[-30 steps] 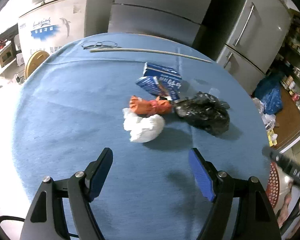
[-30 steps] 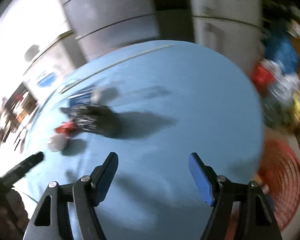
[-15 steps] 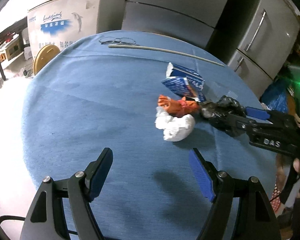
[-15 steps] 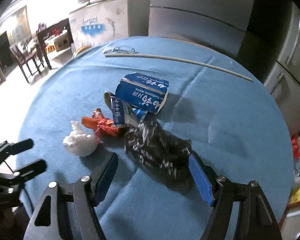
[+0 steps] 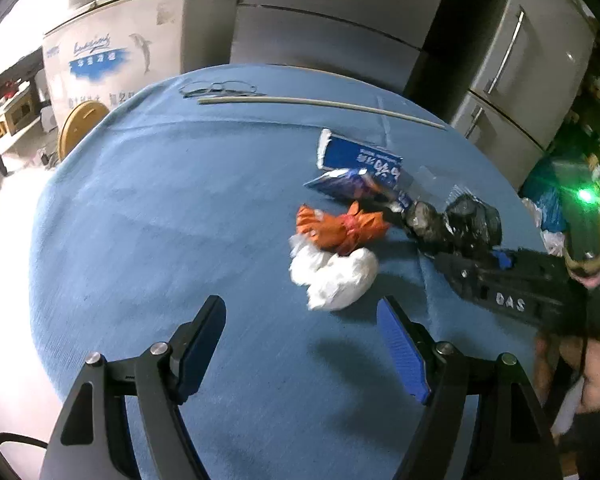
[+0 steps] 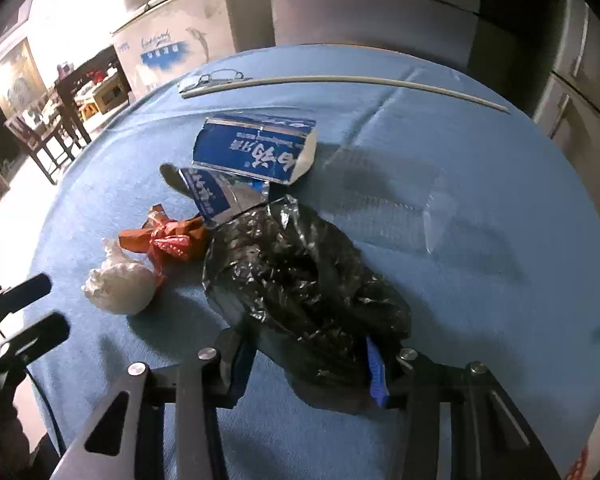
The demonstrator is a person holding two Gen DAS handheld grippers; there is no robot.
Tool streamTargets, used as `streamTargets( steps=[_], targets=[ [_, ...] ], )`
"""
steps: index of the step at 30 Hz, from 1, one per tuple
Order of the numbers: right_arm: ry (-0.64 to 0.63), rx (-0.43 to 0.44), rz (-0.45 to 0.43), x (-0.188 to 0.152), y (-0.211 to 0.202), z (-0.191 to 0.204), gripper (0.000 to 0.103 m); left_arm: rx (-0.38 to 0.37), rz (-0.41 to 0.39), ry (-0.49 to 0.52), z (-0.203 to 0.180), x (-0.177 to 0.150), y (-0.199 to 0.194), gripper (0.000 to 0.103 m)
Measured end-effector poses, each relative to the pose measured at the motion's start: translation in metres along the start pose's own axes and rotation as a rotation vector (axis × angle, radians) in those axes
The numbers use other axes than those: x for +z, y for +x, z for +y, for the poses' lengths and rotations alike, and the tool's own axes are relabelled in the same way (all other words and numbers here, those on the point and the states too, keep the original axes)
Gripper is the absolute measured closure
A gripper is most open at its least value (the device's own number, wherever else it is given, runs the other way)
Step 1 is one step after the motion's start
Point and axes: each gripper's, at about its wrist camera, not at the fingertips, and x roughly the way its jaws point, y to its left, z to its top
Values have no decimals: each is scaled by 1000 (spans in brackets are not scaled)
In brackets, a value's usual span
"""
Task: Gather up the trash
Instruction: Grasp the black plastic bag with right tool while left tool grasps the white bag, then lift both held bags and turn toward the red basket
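A pile of trash lies on the round blue table [image 5: 148, 208]: a crumpled black plastic bag [image 6: 300, 276], a white wad [image 5: 332, 276], an orange wrapper [image 5: 340, 228] and two torn blue cartons [image 5: 356, 160]. My right gripper [image 6: 308, 364] has its jaws around the near end of the black bag, partly closed, with the bag between the blue pads. It also shows in the left wrist view [image 5: 500, 276] at the bag. My left gripper [image 5: 300, 352] is open and empty, just short of the white wad [image 6: 120, 288].
A long pale stick [image 5: 320, 106] and a pair of glasses [image 5: 220, 89] lie at the table's far edge. A chest freezer [image 5: 120, 52] and grey fridges [image 5: 520, 60] stand behind. My left gripper's fingers [image 6: 24, 312] show at the right wrist view's left edge.
My right gripper has swung in from the right and closed in around the black bag. My left gripper has moved forward toward the white wad.
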Motion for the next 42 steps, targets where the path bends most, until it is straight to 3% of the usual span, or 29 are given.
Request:
streamTargets(
  steps=[14,16,18,28,42],
  targets=[
    [201,81,-79,-46,-46,-25,54,24,73,75,-29,23,51,25],
    [215,83,-82,-52,-49,-28,54,23,79,77,-28,23,53,54],
    [227,86,-86,-58,-53,-29,54,12,78,71,-27,23,52,59],
    [262,112,-124,-71,-68,-25,54,18,42,73,-23,4,14,61],
    [313,124,-162,-101,-94,-27,54,6,7,148,-57,-6,-19,61]
  ],
)
